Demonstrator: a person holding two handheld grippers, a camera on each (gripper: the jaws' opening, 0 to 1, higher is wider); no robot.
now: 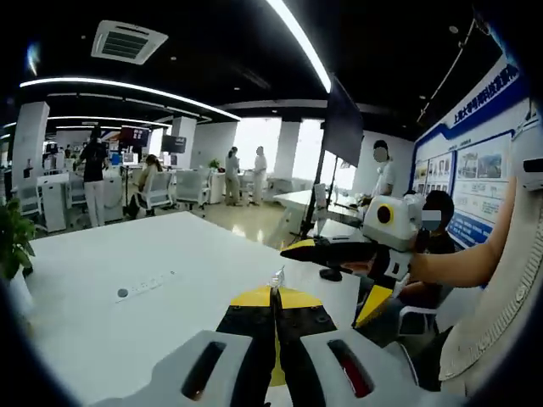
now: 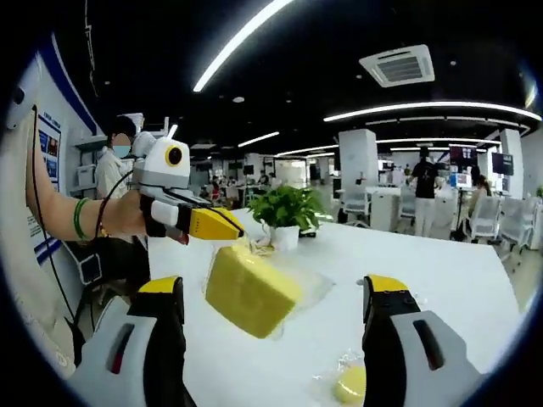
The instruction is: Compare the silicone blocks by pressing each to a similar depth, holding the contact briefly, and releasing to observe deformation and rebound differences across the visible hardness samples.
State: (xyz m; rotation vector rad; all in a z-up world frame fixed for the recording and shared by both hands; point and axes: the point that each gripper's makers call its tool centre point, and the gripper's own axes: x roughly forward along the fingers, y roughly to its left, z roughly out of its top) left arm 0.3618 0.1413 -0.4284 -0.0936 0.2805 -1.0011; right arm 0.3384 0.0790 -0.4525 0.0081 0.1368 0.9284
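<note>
Fingers first: on my right gripper (image 2: 271, 297) they stand wide apart with nothing between them, while my left gripper (image 2: 222, 227) has its yellow tips pinched onto the clear wrap of the yellow silicone block (image 2: 250, 291), holding it lifted above the white table (image 2: 441, 271). A smaller yellow sample (image 2: 350, 386) lies in its own wrap on the table, near my right-hand finger. To press well, I judge the block should rest flat first (a dangling one just swings away). Left forearm reaches in level, wrist straight; in the left gripper view my left gripper (image 1: 276, 292) shows closed.
</note>
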